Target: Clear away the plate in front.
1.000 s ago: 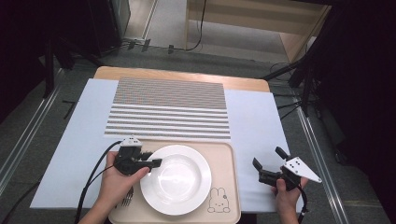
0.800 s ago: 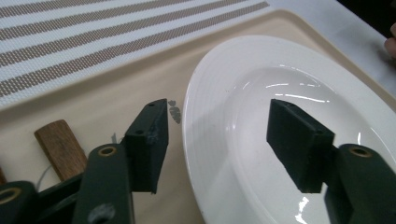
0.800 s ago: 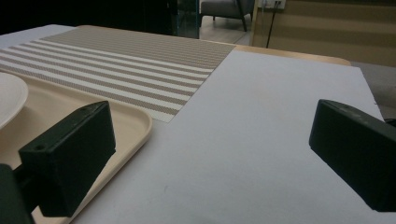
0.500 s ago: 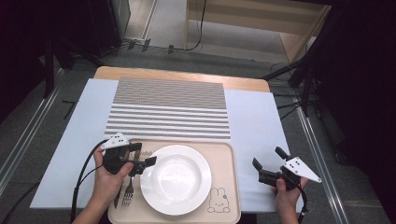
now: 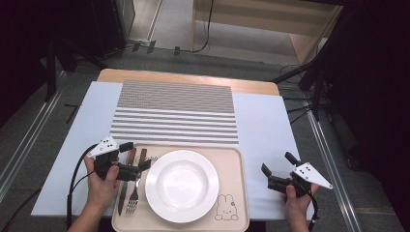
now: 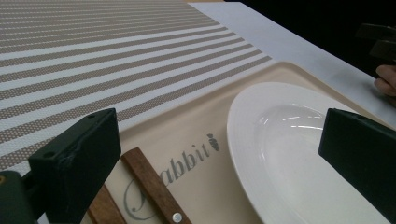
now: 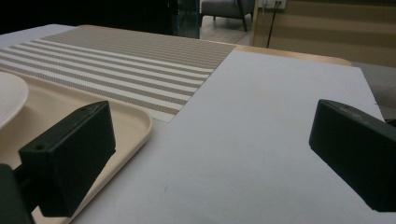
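White plate (image 5: 182, 185): glazed ceramic, round with a broad flat rim and shallow well; sits mid-tray, touching nothing else.
Handling: likely stiff, fairly heavy, slick and breakable; take it by the rim nearest the left gripper, one jaw above, one below.
Left gripper (image 5: 135, 159): jaws wide apart, holding nothing, hovering over the cutlery just left of the plate.
Right gripper (image 5: 278, 169): jaws spread, empty, over the bare bench, off the tray's right edge.
Tray (image 5: 235, 197): cream plastic, rounded corners, raised lip, rabbit print.
Knife (image 5: 125, 181) and fork (image 5: 136, 187): wooden handles with rivets, lying side by side on the tray's left; metal ends probably smooth, though blurred.
Placemat (image 5: 175, 112): woven, tan and white stripes, beyond the tray.
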The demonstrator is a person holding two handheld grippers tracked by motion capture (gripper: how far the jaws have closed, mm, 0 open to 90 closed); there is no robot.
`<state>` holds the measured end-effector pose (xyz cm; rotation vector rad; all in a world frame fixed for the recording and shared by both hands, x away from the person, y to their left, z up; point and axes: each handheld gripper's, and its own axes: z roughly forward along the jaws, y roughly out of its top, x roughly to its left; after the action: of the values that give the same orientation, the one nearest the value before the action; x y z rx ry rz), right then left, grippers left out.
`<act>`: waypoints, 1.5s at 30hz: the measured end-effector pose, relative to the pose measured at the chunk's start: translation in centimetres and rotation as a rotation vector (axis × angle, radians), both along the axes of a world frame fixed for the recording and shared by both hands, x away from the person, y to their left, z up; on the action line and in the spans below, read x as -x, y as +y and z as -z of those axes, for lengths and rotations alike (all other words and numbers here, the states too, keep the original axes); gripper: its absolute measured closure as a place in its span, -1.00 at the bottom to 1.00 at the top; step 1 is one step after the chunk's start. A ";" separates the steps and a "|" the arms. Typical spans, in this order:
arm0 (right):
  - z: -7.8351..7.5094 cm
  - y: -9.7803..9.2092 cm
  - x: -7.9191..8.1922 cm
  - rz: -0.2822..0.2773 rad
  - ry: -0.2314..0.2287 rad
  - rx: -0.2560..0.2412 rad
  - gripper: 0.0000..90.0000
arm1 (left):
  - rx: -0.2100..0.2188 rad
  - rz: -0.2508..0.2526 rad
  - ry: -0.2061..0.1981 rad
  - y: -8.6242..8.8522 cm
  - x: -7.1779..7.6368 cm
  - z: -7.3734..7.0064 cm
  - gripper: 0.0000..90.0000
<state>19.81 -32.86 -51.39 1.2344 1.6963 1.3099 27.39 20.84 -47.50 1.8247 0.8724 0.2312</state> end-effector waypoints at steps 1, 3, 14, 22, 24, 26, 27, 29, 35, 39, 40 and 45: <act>0.0 0.0 0.0 0.000 0.000 0.000 -1.00 | -0.006 -0.007 -0.007 0.2 0.0 0.1 -1.00; 0.0 0.0 0.0 0.000 0.000 0.000 -1.00 | -0.019 -0.014 -0.018 0.6 0.0 0.2 -1.00; 0.0 0.0 0.0 0.000 0.000 0.001 -1.00 | -0.003 -0.057 -0.058 3.2 -0.1 0.4 -1.00; 0.0 0.0 0.0 0.000 0.001 0.002 -1.00 | -0.015 -0.098 -0.059 5.2 0.2 0.9 -1.00; 0.0 0.0 0.0 0.001 0.001 0.003 -1.00 | -0.020 -0.104 -0.056 5.5 0.3 0.9 -1.00; 0.0 0.0 0.0 0.001 0.001 0.003 -1.00 | -0.022 -0.115 -0.049 6.0 0.4 1.0 -1.00; 0.0 0.0 0.0 0.000 0.000 0.003 -1.00 | -0.023 -0.119 -0.049 6.2 0.4 1.1 -1.00; 0.0 0.0 0.0 0.001 0.001 0.003 -1.00 | -0.020 -0.126 -0.047 6.6 0.5 1.1 -1.00; 0.0 0.0 0.0 0.001 0.001 0.003 -1.00 | -0.030 -0.149 -0.044 7.8 0.9 1.4 -1.00; 0.0 0.1 0.0 0.000 -0.001 0.006 -1.00 | -0.026 -0.170 -0.047 8.5 0.9 1.3 -1.00; 0.0 0.1 0.0 0.001 0.000 0.006 -1.00 | -0.021 -0.174 -0.046 8.6 1.0 1.4 -1.00; 0.0 0.0 0.0 0.001 0.001 0.005 -1.00 | -0.032 -0.184 -0.046 9.3 1.1 1.4 -1.00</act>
<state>19.82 -32.81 -51.39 1.2327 1.6982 1.3048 26.26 30.17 -48.89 1.7622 1.0106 0.4038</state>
